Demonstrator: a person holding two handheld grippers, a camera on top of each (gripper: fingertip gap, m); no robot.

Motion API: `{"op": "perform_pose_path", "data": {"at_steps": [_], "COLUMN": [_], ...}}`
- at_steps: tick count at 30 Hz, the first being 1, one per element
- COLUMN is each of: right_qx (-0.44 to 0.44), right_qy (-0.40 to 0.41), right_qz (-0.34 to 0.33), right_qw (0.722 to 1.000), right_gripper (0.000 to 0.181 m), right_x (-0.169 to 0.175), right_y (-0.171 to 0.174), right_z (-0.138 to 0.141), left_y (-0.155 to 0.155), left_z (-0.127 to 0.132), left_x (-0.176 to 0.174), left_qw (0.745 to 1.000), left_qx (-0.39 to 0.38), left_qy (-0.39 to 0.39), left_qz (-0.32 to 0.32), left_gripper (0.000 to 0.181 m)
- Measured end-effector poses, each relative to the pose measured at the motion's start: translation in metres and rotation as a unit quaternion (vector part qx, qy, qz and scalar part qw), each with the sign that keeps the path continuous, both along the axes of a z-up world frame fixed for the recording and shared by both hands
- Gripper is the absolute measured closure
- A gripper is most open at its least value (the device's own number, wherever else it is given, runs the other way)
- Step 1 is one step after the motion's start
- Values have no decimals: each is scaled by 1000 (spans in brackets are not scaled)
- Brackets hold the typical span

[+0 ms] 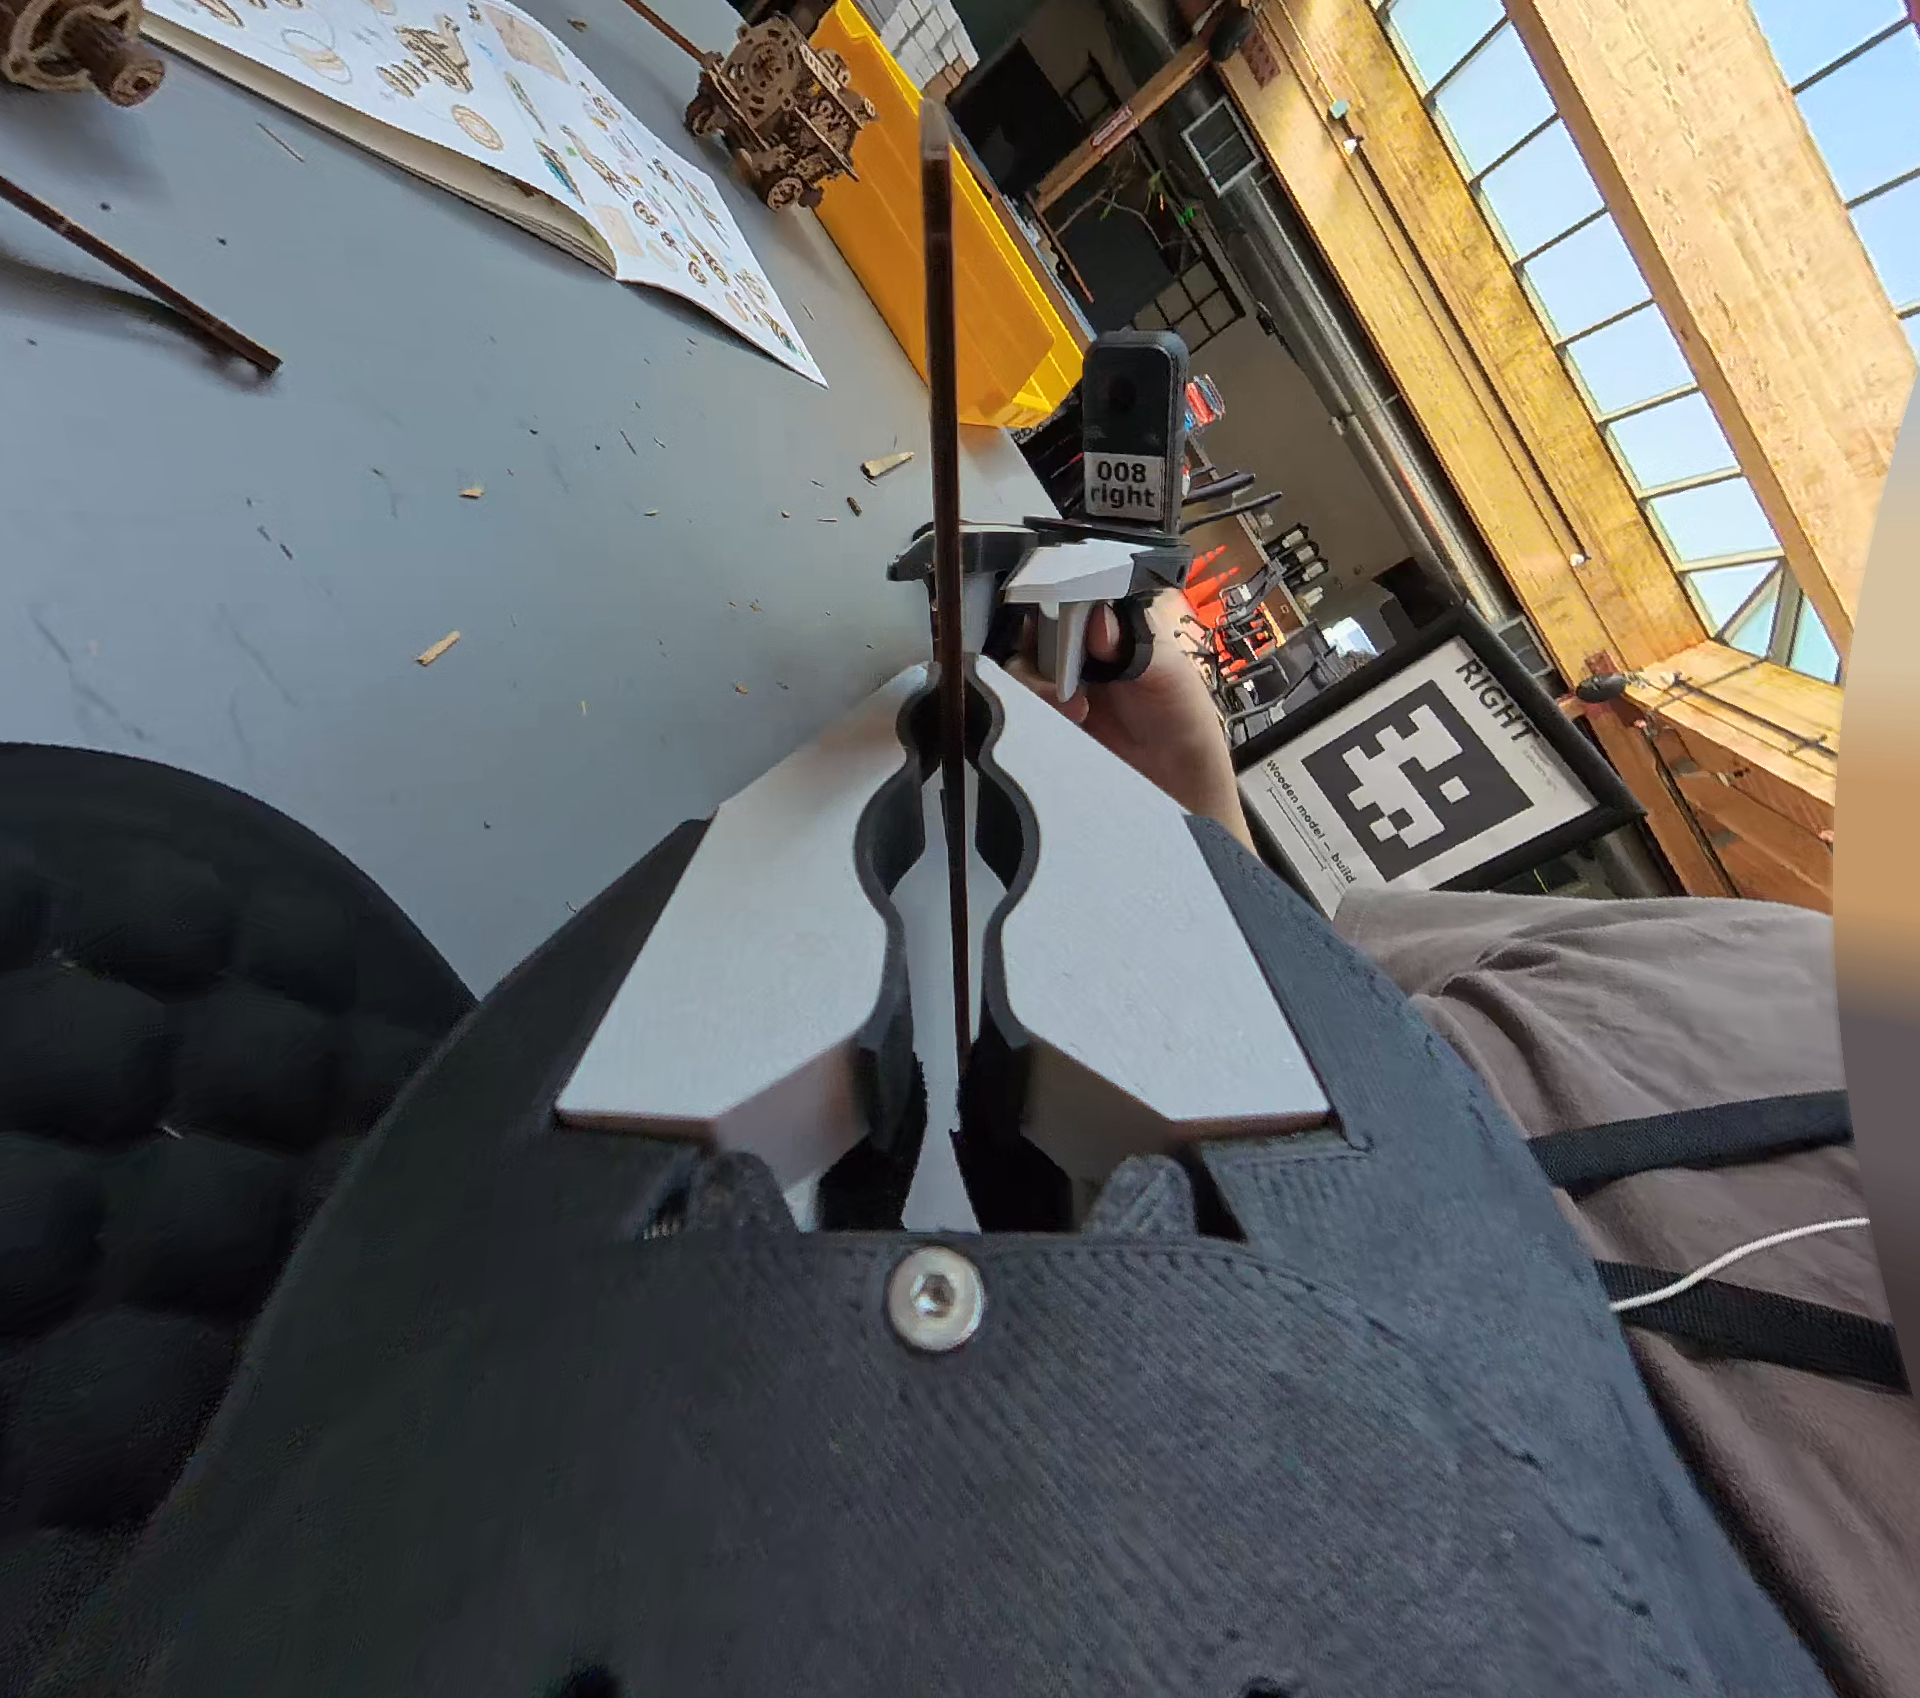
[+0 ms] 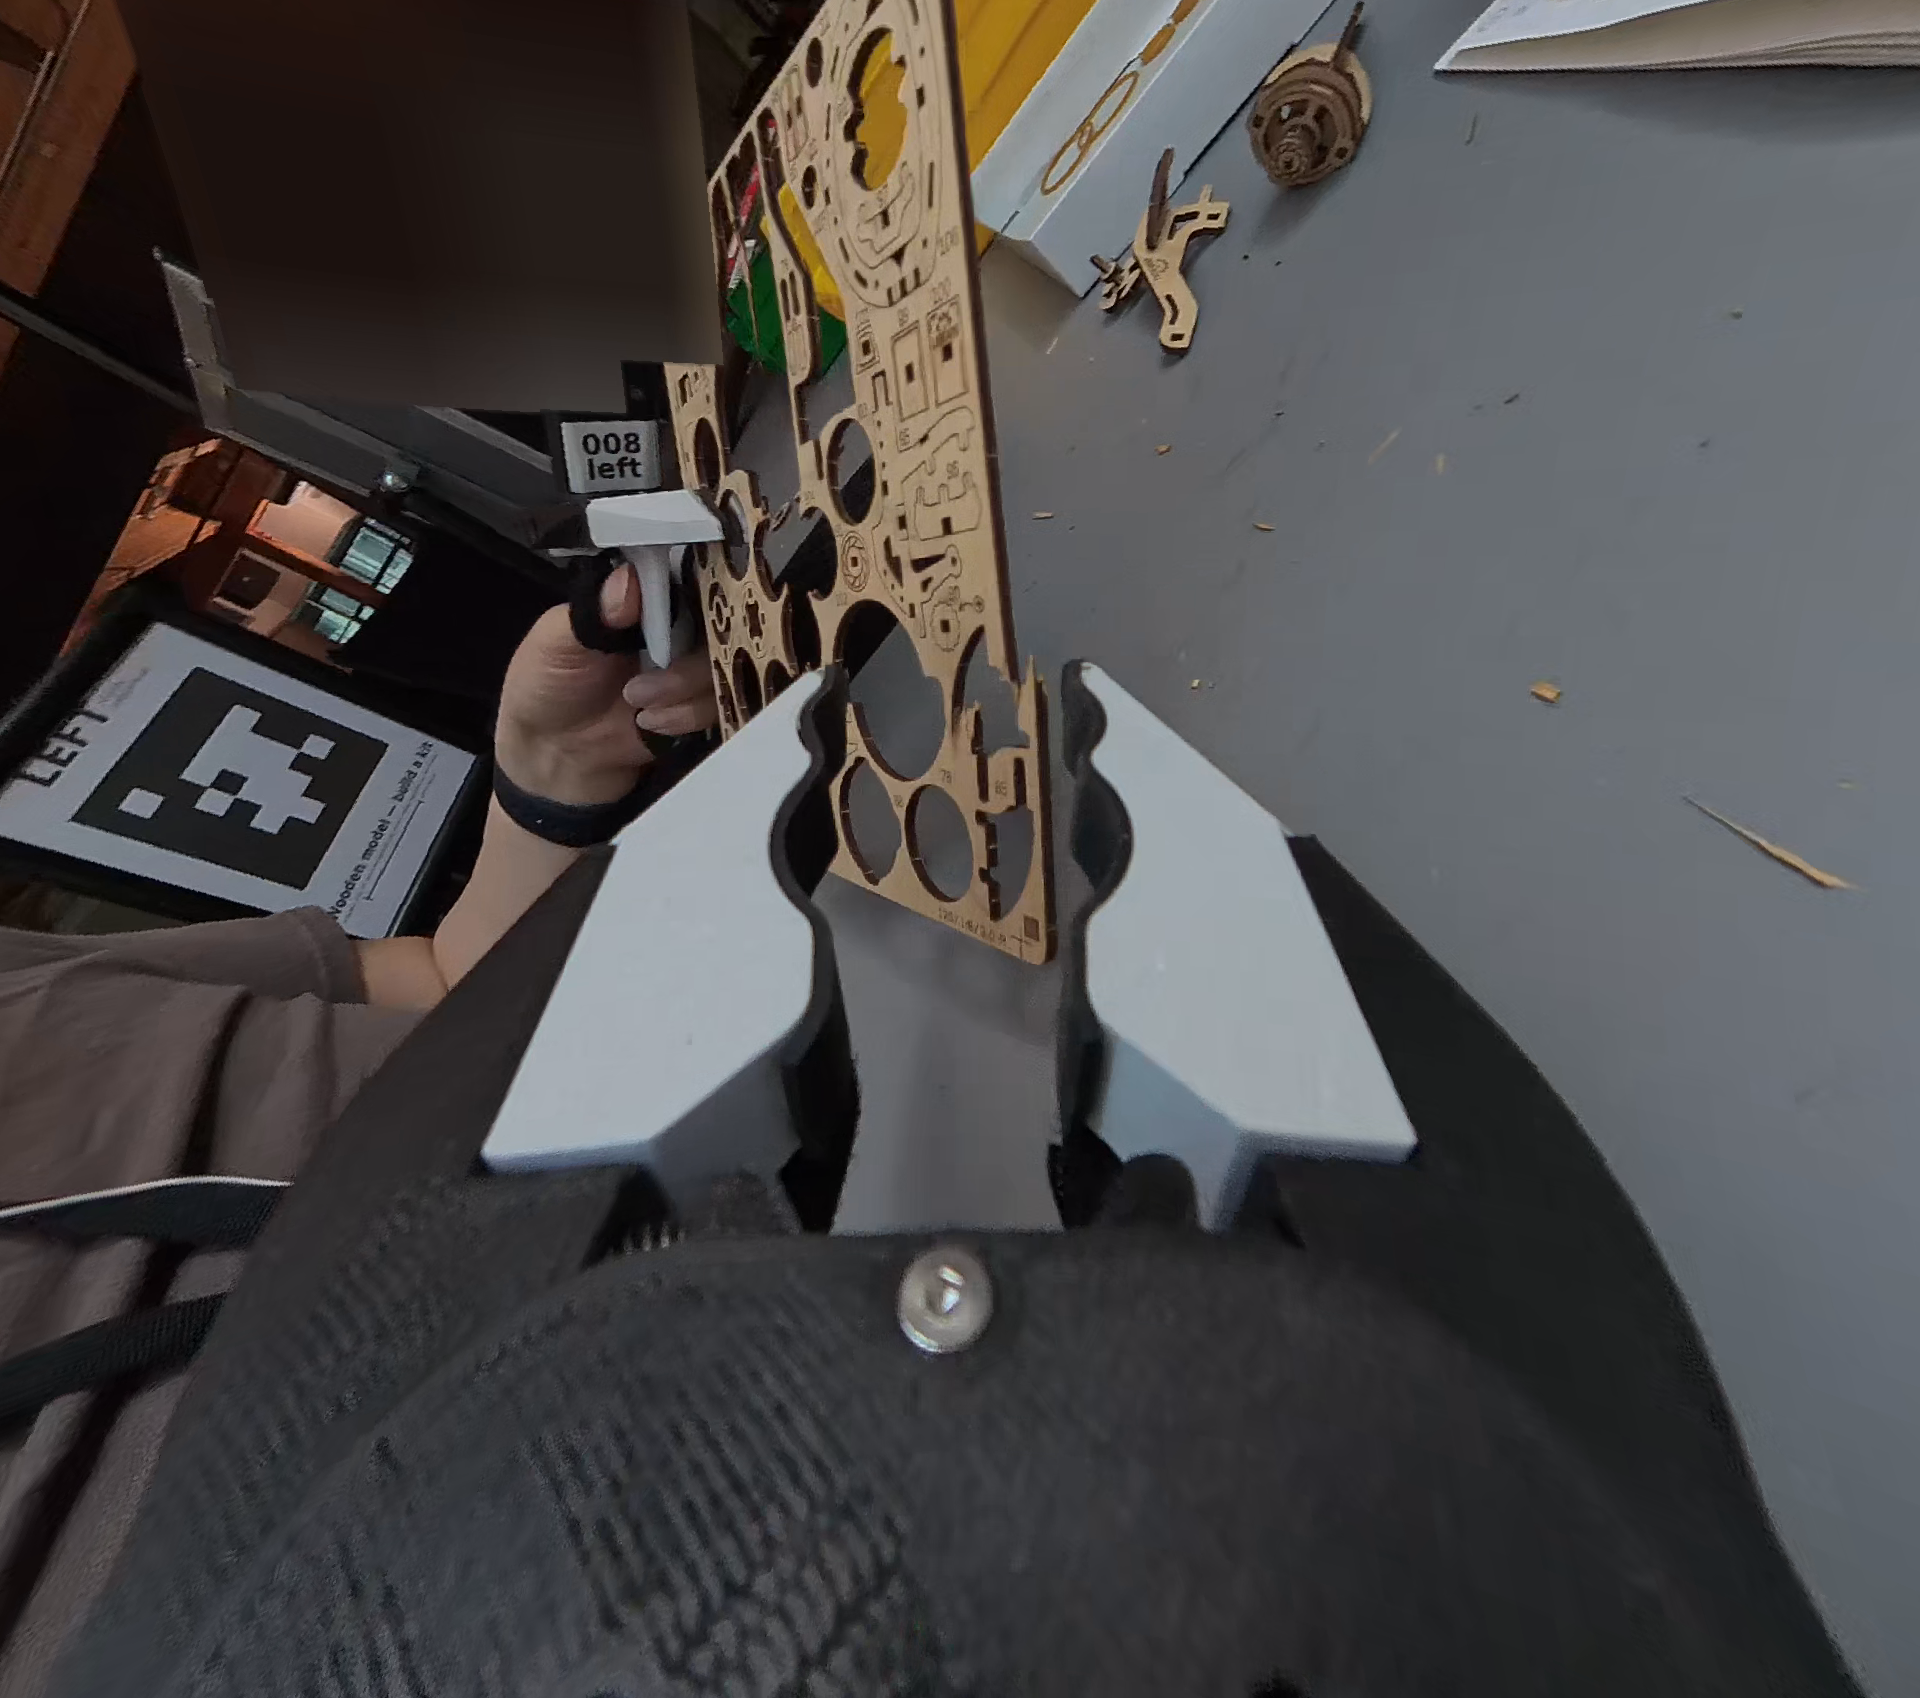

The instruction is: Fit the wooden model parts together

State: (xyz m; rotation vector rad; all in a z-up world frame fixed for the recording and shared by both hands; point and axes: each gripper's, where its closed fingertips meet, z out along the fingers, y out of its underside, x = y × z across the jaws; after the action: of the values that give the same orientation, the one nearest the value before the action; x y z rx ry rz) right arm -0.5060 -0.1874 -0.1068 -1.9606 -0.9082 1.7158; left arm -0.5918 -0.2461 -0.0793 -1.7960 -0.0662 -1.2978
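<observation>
A thin laser-cut plywood sheet [image 2: 914, 360] with many punched-out holes stands upright over the grey table [image 2: 1507, 505]. My left gripper [image 1: 948, 692] is shut on this sheet, which shows edge-on in the left wrist view [image 1: 940, 401]. My right gripper [image 2: 945, 682] is open, with the sheet's lower corner between its fingers and the sheet's edge close to the right finger [image 2: 1101, 775]. The left gripper [image 2: 717, 526] shows clamping the sheet's far side in the right wrist view. The right gripper [image 1: 1039, 578] shows beyond the sheet in the left wrist view.
A wooden gear assembly [image 2: 1309, 116], a small flat wooden part [image 2: 1169, 251], an open instruction booklet [image 1: 364, 17], a built wooden model [image 1: 784, 110] and a thin wooden strip [image 1: 145, 277] lie on the table. A white box [image 2: 1195, 27] and yellow bins [image 1: 935, 266] line its far edge. Across from one pair of fingers to the other is roughly 12 cm. From either gripper's tips it is about 20 cm to the wooden gear assembly [image 2: 1309, 116]. It turns up in the left wrist view [image 1: 108, 13] as well.
</observation>
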Motion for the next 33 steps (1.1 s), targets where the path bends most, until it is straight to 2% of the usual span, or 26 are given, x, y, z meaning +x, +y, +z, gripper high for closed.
{"op": "perform_pose_path", "data": {"at_steps": [3,5,8,10,13,15,19,20,22,26,29,33], "right_qx": [32,47,41,-14,-146,-207,-243,-246,-265,-300,-302,-282], "right_qy": [-34,-28,-25,11,94,126,152,171,206,201,184,134], "right_qz": [-78,-125,-162,-173,-137,-121,-124,-125,-114,-78,-34,34], "right_qw": [996,991,986,985,975,963,950,946,935,929,935,949], "right_gripper": [129,125,119,116,116,116,120,132,180,180,179,179], "right_x": [13,21,29,28,11,0,-15,-16,-12,-10,-5,3], "right_y": [10,4,-21,-43,-77,-85,-79,-76,-71,-72,-73,-77], "right_z": [-6,-5,-8,-4,5,6,9,14,22,20,25,25], "left_y": [0,1,3,6,10,14,18,19,18,13,5,-7], "left_z": [3,6,10,13,12,14,16,17,19,21,22,19], "left_x": [-7,-11,-17,-16,-6,2,19,23,28,32,37,45], "left_qw": [999,997,992,988,985,982,976,976,975,974,977,981], "left_qx": [-2,-1,-2,-4,2,10,8,9,14,14,10,4], "left_qy": [-20,-36,-63,-79,-72,-83,-125,-126,-136,-169,-189,-191], "left_qz": [40,67,111,136,160,172,178,179,175,148,100,39], "left_gripper": [181,181,181,181,181,181,181,181,181,179,158,158]}}
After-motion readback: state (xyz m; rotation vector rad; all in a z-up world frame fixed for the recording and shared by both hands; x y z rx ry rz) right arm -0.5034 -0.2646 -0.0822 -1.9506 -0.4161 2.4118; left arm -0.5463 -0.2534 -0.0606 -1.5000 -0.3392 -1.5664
